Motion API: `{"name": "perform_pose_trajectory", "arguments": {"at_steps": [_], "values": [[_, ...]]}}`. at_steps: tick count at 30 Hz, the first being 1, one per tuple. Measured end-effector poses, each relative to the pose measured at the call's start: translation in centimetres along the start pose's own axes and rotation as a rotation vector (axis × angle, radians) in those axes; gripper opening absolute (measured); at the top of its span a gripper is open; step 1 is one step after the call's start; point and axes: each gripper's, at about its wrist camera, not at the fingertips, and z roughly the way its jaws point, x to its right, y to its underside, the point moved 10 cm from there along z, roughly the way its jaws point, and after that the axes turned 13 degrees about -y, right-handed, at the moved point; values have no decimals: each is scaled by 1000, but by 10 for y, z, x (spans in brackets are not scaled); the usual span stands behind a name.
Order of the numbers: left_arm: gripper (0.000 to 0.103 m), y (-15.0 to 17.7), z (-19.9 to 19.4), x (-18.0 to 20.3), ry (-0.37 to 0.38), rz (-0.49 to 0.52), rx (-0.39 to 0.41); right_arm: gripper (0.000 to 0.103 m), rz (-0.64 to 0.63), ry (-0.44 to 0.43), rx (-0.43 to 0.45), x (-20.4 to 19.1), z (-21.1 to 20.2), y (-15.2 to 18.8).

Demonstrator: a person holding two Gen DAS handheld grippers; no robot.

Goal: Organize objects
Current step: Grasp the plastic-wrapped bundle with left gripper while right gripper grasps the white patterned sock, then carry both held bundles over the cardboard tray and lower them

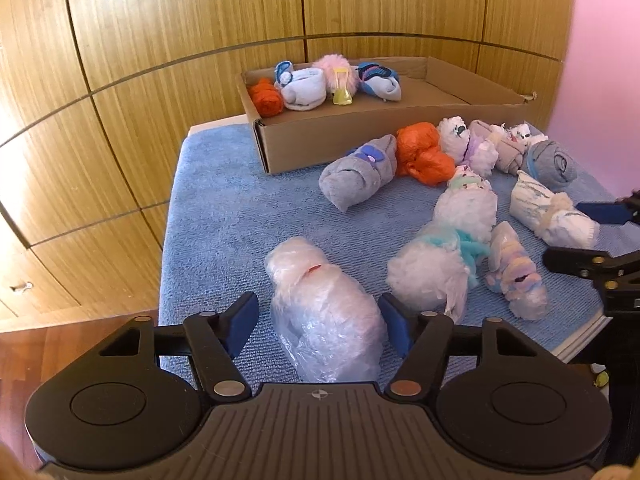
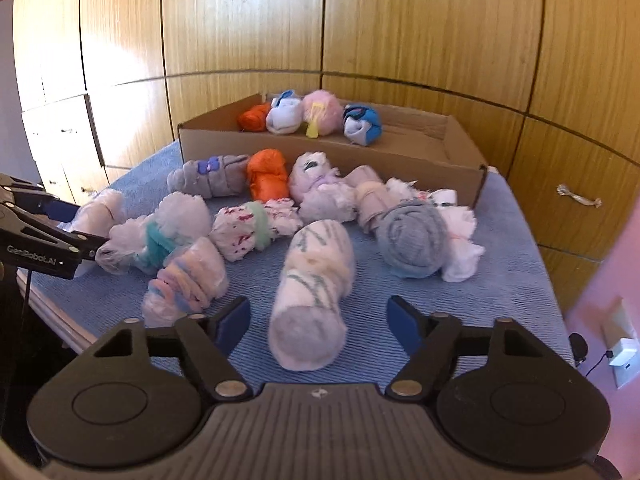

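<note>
The clear plastic-wrapped bundle (image 1: 324,308) lies low in the centre of the left wrist view, on the blue towel (image 1: 224,216) that covers the worktop, between the jaws of the left gripper (image 1: 322,322). The right pad seems to touch the wrap and the left stands just clear, so the jaws are open around it, not yet clamped. In the right wrist view the white rolled sock bundle (image 2: 312,292) lies low in the centre, between the jaws of the right gripper (image 2: 318,322), with a gap on both sides: open too.

Both bundles look light and soft. The plastic wrap will probably crinkle and slide, so a hold across the thick middle seems safest; the sock roll should squash under pressure and grip well at mid-length.

Around them more rolls crowd the towel, among them a grey roll (image 1: 358,172) and an orange bag (image 1: 424,152). Beyond, in the upper middle, stands the cardboard box (image 1: 360,136), already holding a few bundles at its left end.
</note>
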Motion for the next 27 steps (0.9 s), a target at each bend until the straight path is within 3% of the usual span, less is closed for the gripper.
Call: {"name": "perform_pose_trajectory", "arguments": {"at_steps": [7,12,20,27], "values": [[56,0,-3,6,45,3,17,31,23,-15,-9,3,4,0],[49,-1,-4,3,50,-13,20,29,30,-18,21,6,-5,0],[49,-11,-20,-1,51,-17,48,29,-1,-45,56,6,-28,-11],[49,-39,-40,1,103,12,92,29,-10,-45,113,17,-54,-38]]}}
